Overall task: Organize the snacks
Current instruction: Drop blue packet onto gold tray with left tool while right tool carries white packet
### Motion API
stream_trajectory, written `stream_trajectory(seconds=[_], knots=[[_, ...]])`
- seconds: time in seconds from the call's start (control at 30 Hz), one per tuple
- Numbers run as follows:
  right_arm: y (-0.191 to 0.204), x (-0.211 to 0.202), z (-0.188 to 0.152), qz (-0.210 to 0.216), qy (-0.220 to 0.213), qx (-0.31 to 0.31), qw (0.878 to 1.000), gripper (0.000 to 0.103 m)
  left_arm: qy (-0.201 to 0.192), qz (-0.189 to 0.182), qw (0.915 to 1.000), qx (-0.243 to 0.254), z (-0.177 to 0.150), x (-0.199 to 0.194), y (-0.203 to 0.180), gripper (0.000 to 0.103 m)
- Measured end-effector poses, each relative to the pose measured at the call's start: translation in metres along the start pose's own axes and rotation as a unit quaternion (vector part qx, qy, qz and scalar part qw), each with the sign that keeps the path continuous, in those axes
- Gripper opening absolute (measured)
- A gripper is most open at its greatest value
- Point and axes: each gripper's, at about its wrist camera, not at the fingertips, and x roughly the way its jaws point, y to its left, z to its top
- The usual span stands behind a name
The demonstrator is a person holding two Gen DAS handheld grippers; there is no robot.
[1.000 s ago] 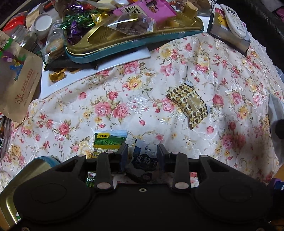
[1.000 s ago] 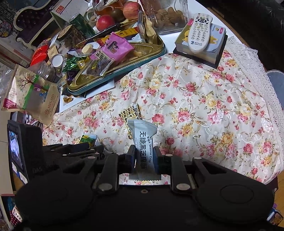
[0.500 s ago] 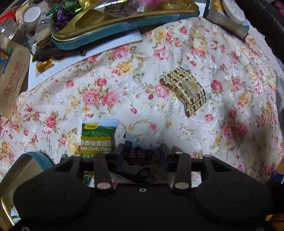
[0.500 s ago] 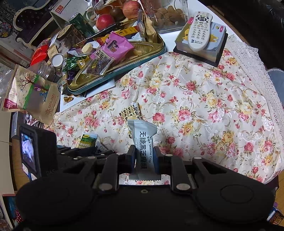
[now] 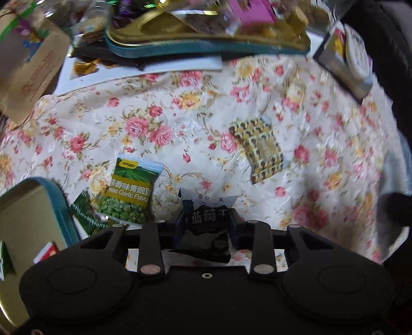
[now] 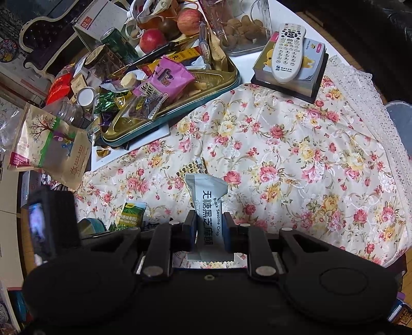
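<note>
over the flowered tablecloth, the left gripper is pinching a dark snack packet between narrowed fingers, while the right gripper is clamping a grey sesame bar

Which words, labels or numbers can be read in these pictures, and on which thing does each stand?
"Black Sesame Crisp": grey-white wrapper held in right hand-held gripper.
"Peas Garlic Flavor", first letter cut off: green pea packet on floral cloth.
"蓝莓干": dark packet in left hand-held gripper.
"02": white spiral-bound calendar.
White remote control, pink packet, brown paper bag: too small or blurred to read.
</note>
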Motion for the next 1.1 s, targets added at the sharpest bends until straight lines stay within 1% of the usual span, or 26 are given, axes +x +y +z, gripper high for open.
stream_trajectory(seconds=[0.07, 0.17, 0.23, 0.3, 0.37, 0.43, 0.5, 0.53, 0.6, 0.67, 0.73, 0.8, 0.93, 1.0, 1.1], knots=[[0.0, 0.0, 0.0, 0.0, -0.001, 0.002, 1.0, 0.022, -0.014, 0.01, 0.9997, -0.015, -0.004, -0.019, 0.003, 0.043], [0.002, 0.0, 0.0, -0.001, -0.001, 0.002, 1.0, 0.022, -0.039, 0.052, 0.9975, -0.028, -0.013, -0.046, 0.01, 0.043], [0.004, 0.0, -0.001, -0.002, -0.001, -0.002, 1.0, 0.022, -0.057, 0.078, 0.9941, -0.049, -0.023, -0.059, 0.023, 0.043], [0.007, 0.001, -0.002, -0.003, -0.001, -0.007, 1.0, 0.022, -0.062, 0.085, 0.9915, -0.076, -0.033, -0.068, 0.038, 0.043], [0.01, 0.002, -0.004, -0.004, 0.0, -0.011, 1.0, 0.022, -0.066, 0.08, 0.9888, -0.108, -0.043, -0.075, 0.052, 0.043], [0.014, 0.003, -0.005, -0.006, 0.001, -0.016, 1.0, 0.022, -0.068, 0.084, 0.9849, -0.135, -0.053, -0.084, 0.067, 0.043], [0.019, 0.005, -0.007, -0.007, 0.002, -0.022, 1.0, 0.022, -0.078, 0.1, 0.9798, -0.155, -0.063, -0.093, 0.079, 0.043], [0.022, 0.007, -0.008, -0.007, 0.002, -0.025, 1.0, 0.022, -0.084, 0.114, 0.9761, -0.165, -0.07, -0.097, 0.084, 0.043], [0.028, 0.009, -0.01, -0.008, 0.003, -0.031, 0.999, 0.022, -0.1, 0.137, 0.9677, -0.186, -0.081, -0.107, 0.097, 0.043], [0.036, 0.013, -0.012, -0.01, 0.006, -0.039, 0.999, 0.022, -0.114, 0.152, 0.9588, -0.211, -0.091, -0.114, 0.113, 0.043], [0.043, 0.017, -0.015, -0.011, 0.009, -0.047, 0.999, 0.022, -0.12, 0.151, 0.9505, -0.243, -0.099, -0.118, 0.131, 0.043], [0.052, 0.021, -0.019, -0.012, 0.013, -0.057, 0.998, 0.022, -0.12, 0.145, 0.944, -0.271, -0.103, -0.119, 0.15, 0.043], [0.071, 0.03, -0.026, -0.013, 0.022, -0.073, 0.997, 0.022, -0.108, 0.16, 0.9292, -0.315, -0.113, -0.117, 0.177, 0.043], [0.08, 0.033, -0.029, -0.011, 0.026, -0.081, 0.996, 0.022, -0.105, 0.157, 0.9257, -0.328, -0.118, -0.117, 0.188, 0.043], [0.097, 0.038, -0.034, -0.009, 0.031, -0.093, 0.995, 0.022, -0.096, 0.157, 0.9241, -0.335, -0.123, -0.116, 0.198, 0.043]])
